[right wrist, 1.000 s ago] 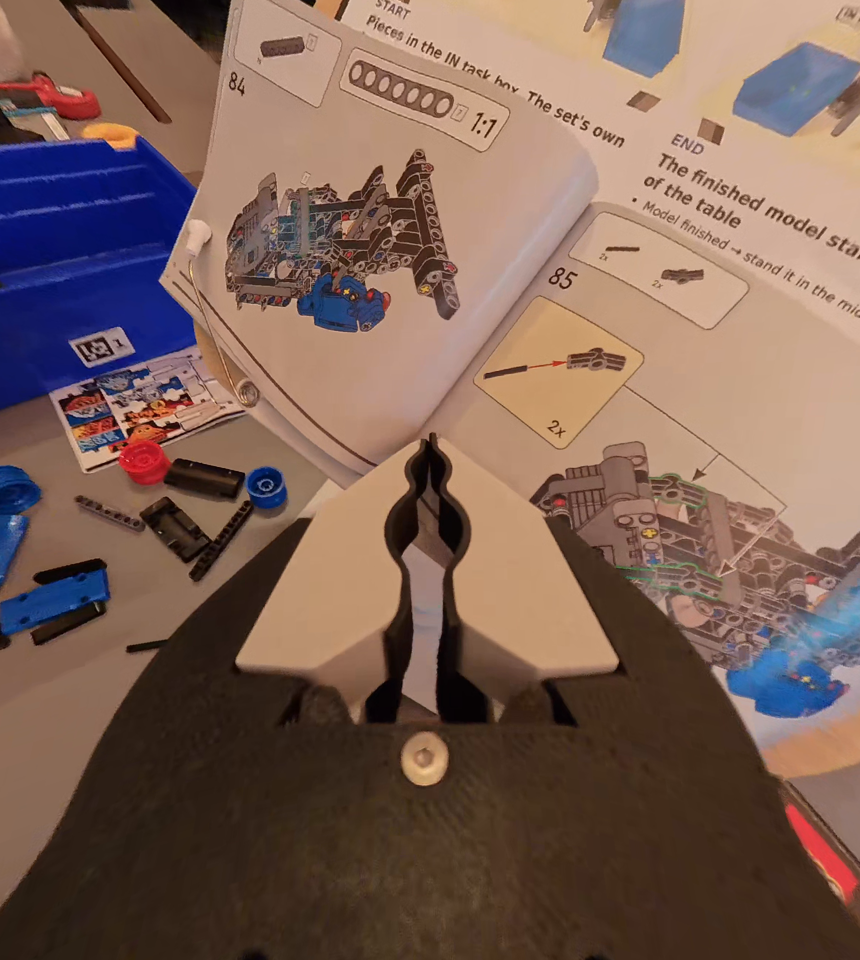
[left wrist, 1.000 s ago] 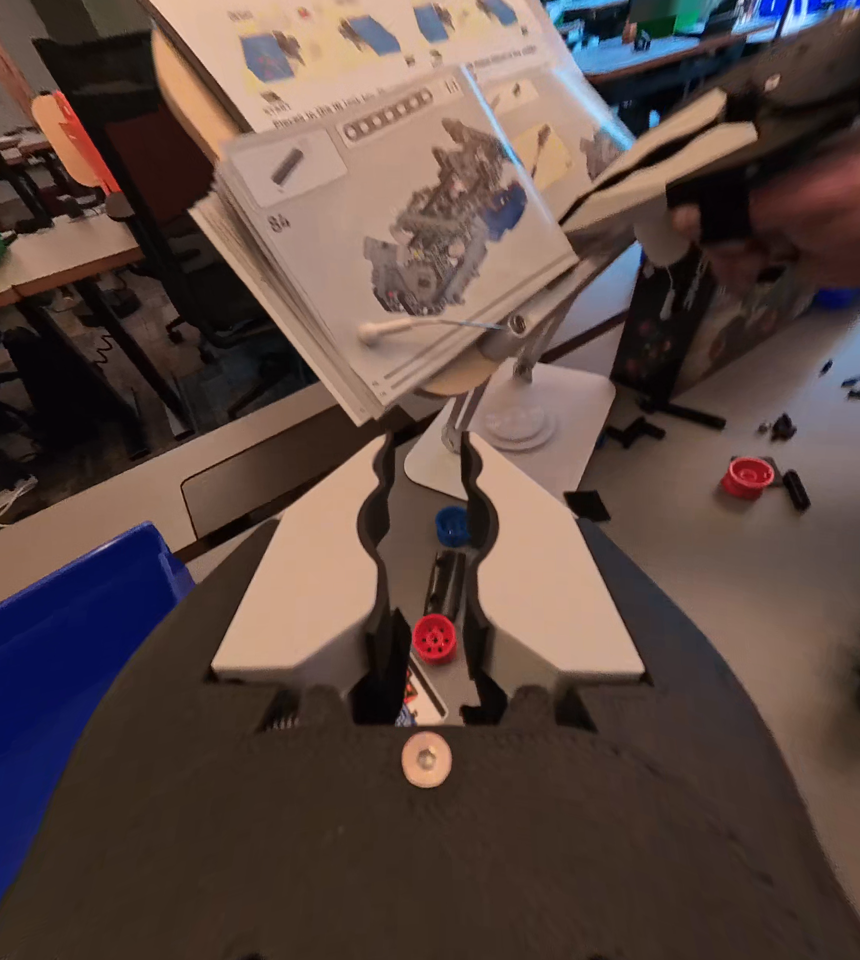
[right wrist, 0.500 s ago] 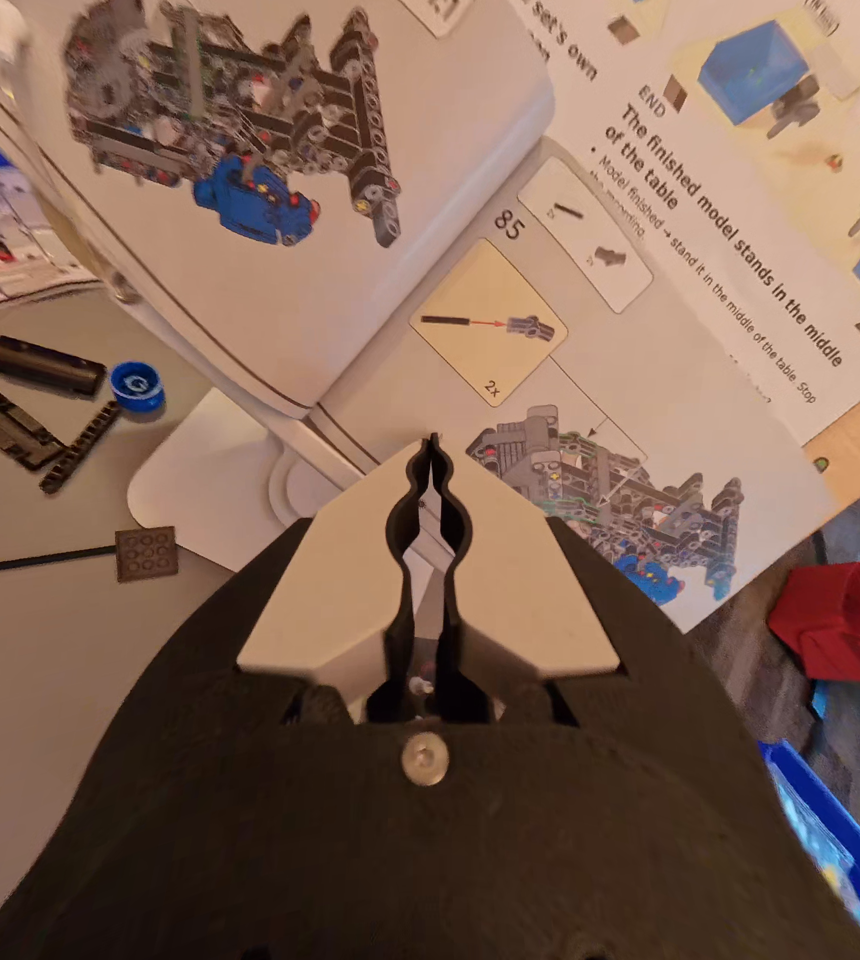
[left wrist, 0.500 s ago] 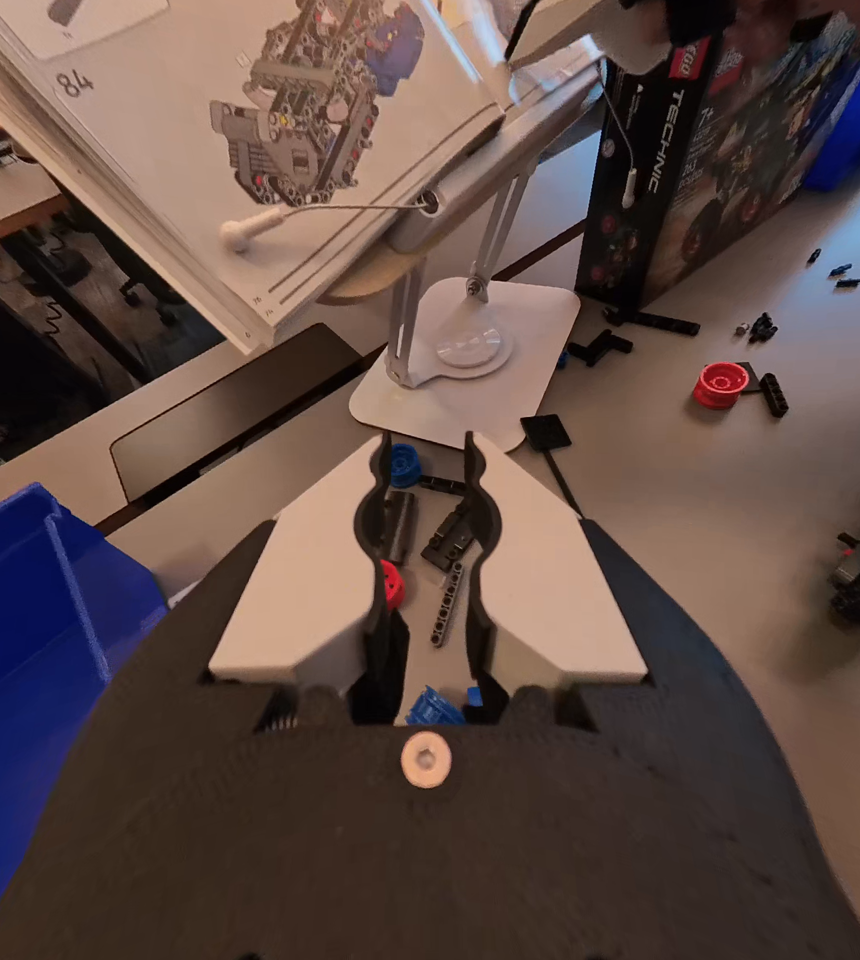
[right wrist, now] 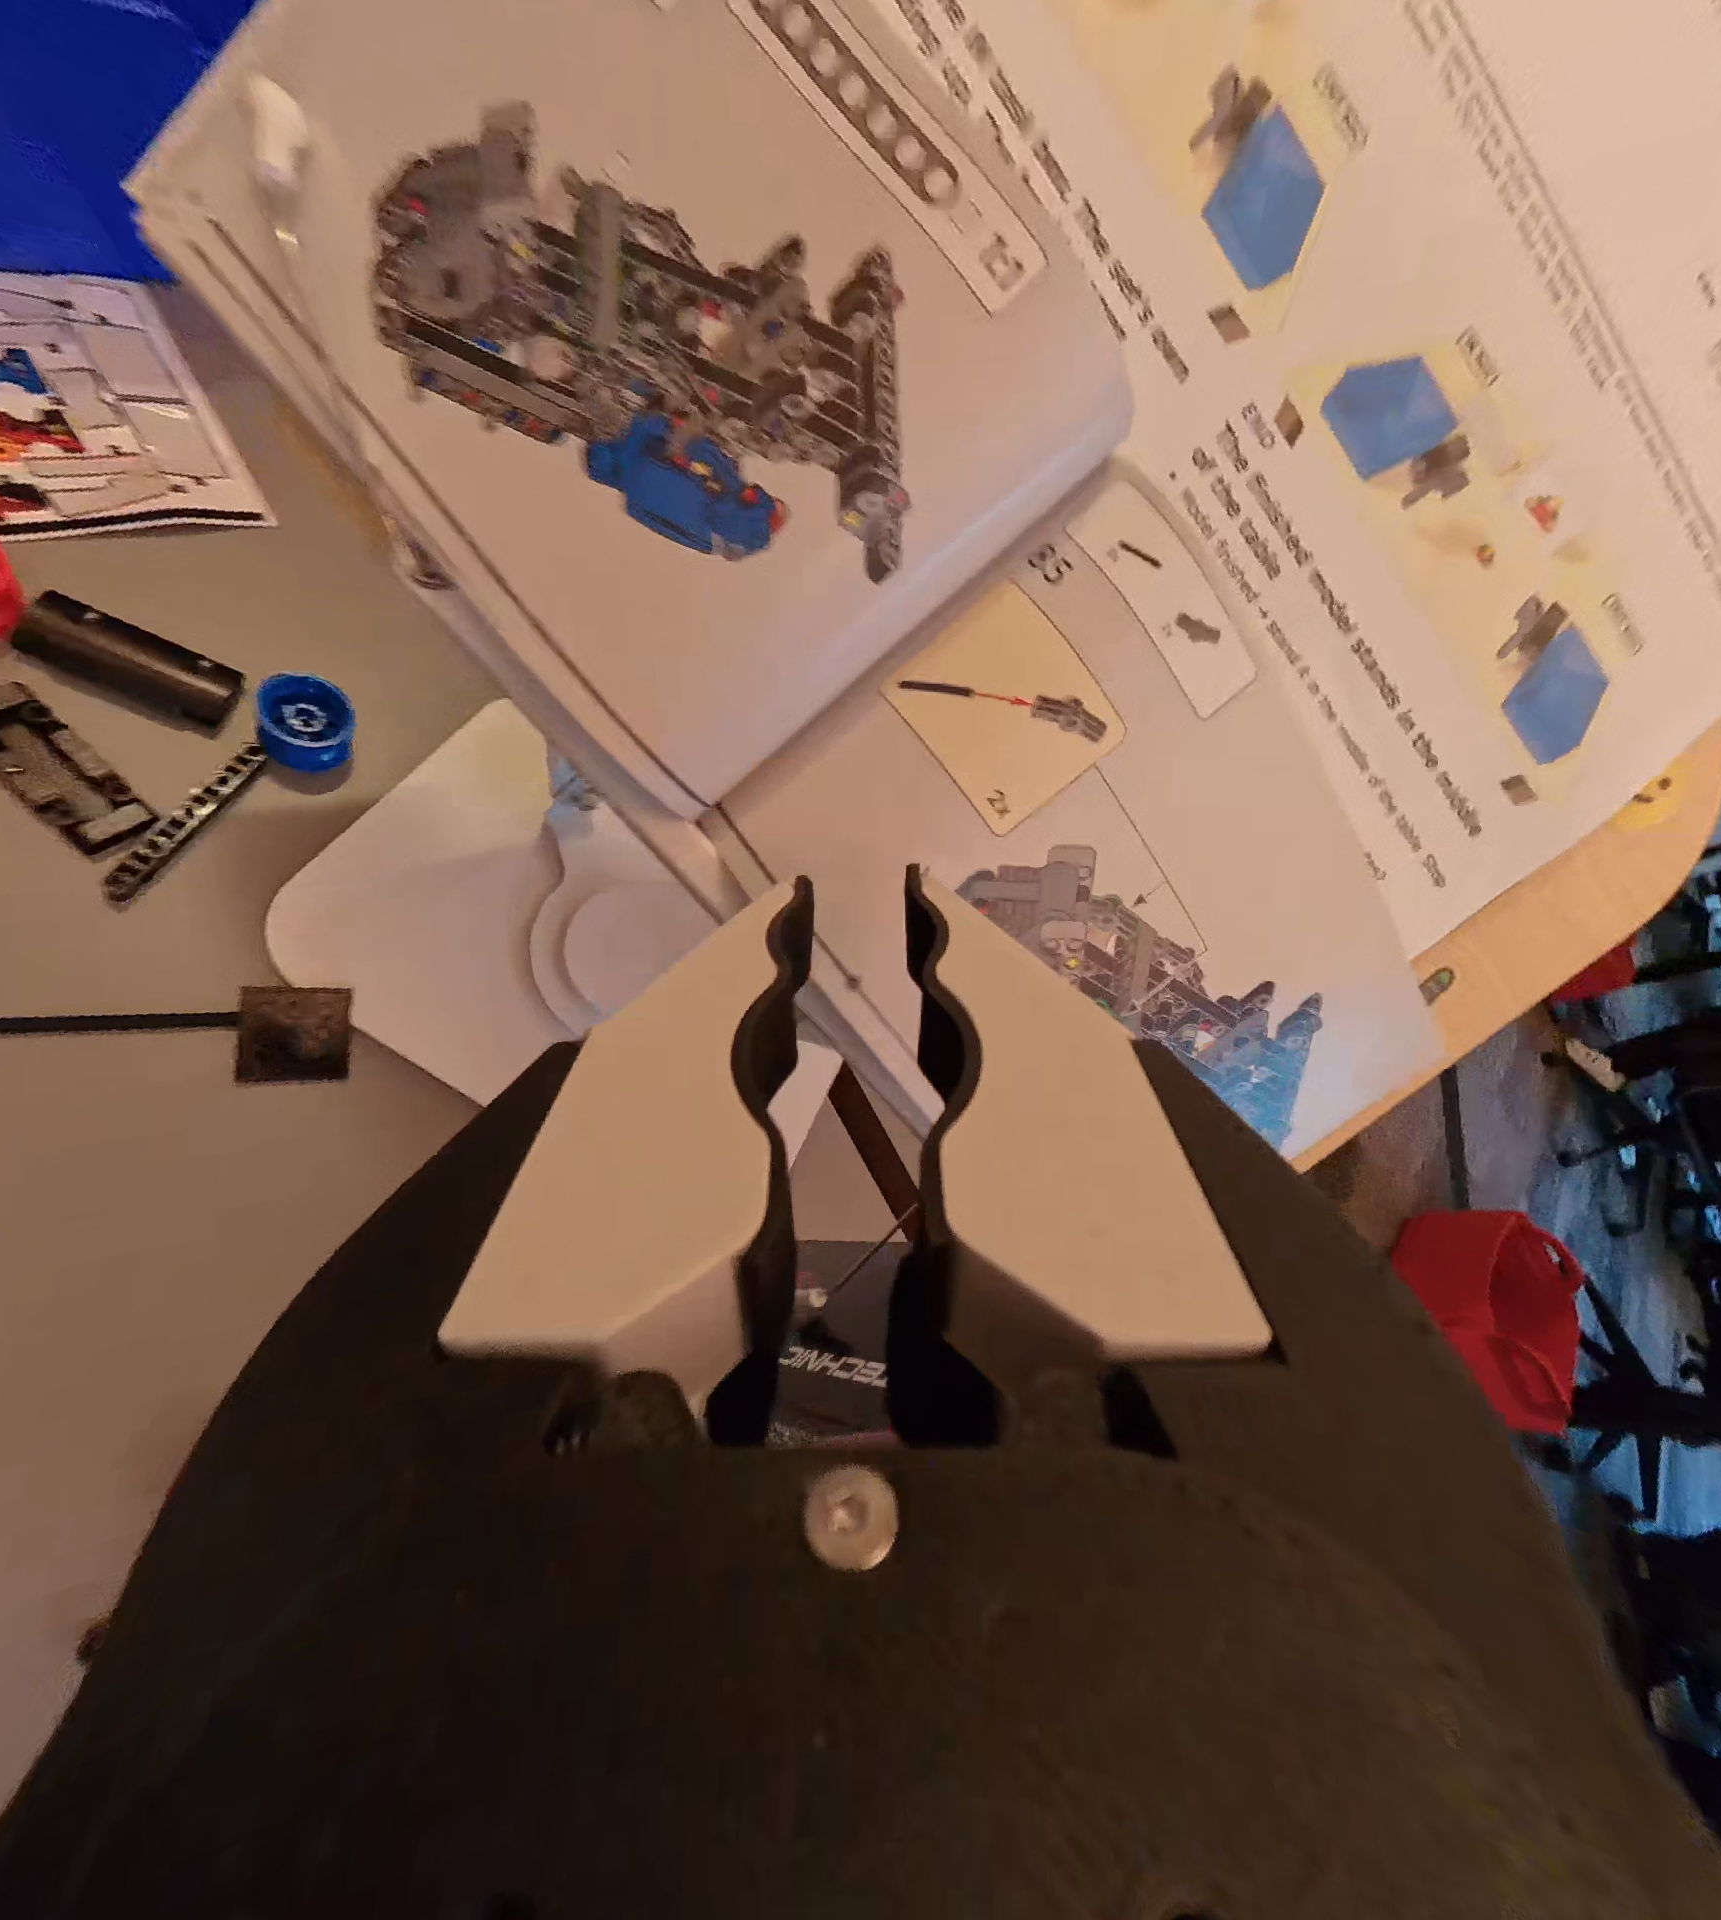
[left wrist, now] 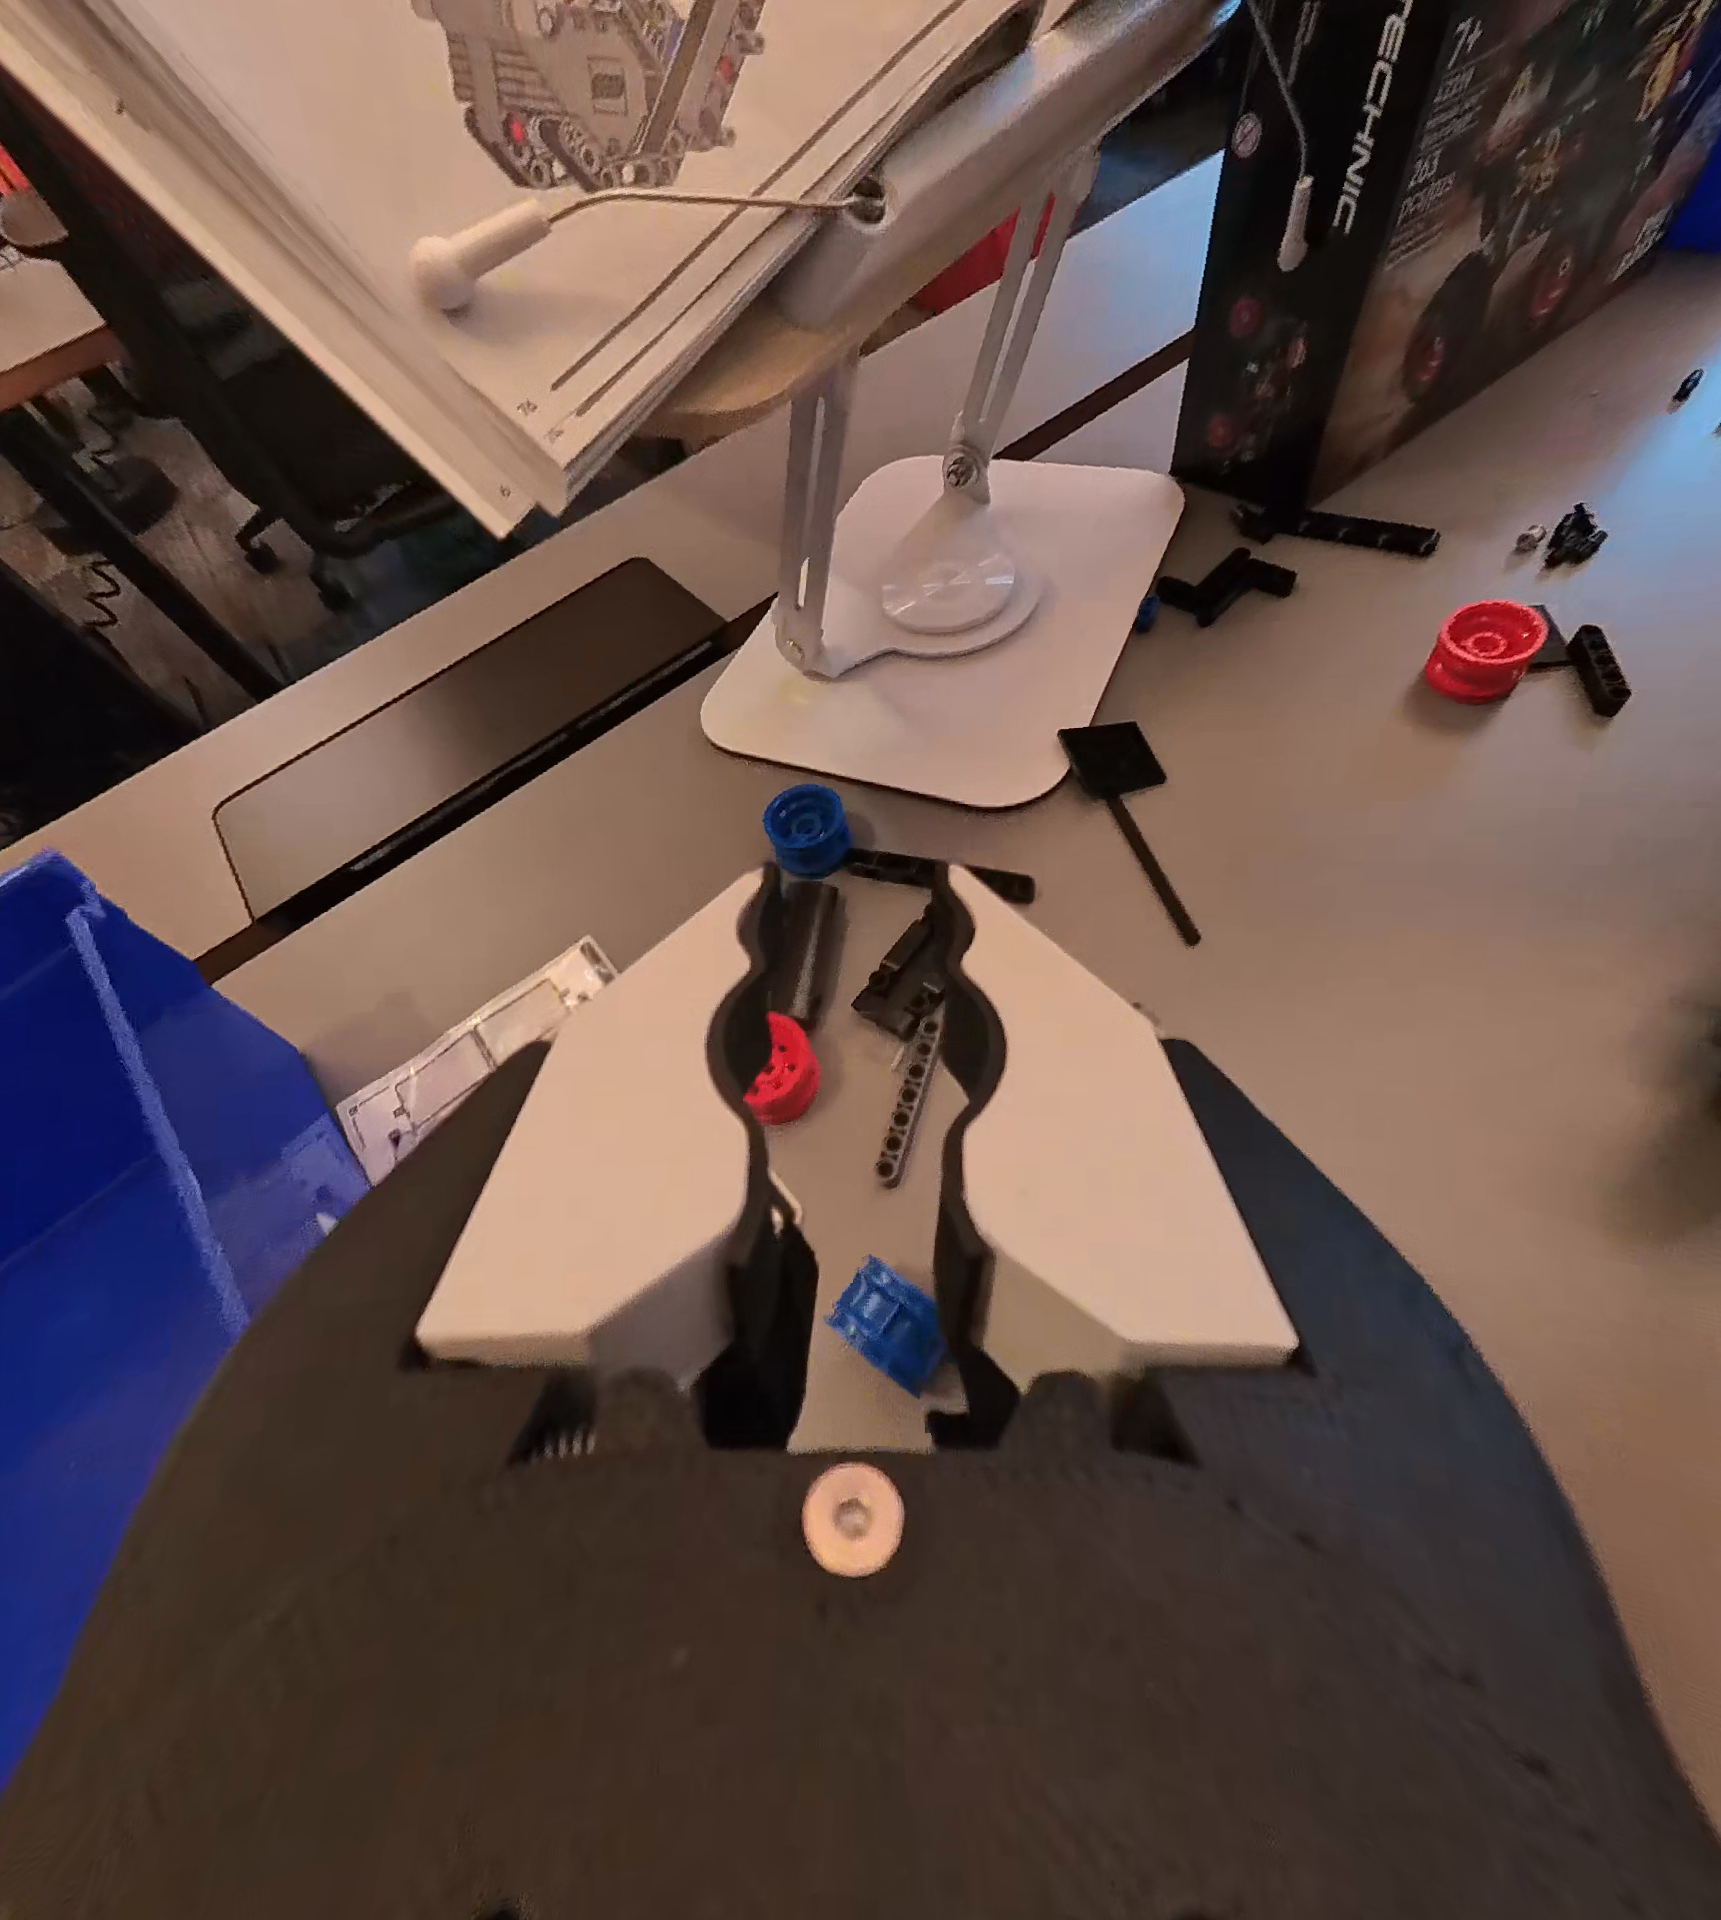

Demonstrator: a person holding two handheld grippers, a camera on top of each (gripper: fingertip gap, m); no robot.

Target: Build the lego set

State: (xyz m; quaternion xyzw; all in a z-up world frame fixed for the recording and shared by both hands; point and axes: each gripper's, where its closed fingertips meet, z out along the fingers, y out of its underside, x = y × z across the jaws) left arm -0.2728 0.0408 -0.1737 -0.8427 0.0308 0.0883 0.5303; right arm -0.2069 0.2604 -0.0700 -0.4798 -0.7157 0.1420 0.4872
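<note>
Both my hand-held grippers, left and right, part-open, empty; beam below looks light, stiff; I'd pinch it mid-length.

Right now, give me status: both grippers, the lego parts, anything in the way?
Left gripper open, empty, above loose parts. Right gripper open, empty, facing instruction booklet. Red wheel, black beam on table. Book stand close ahead.

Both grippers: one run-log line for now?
left gripper: open, empty | right gripper: open, empty | instruction booklet: open on stand
</note>
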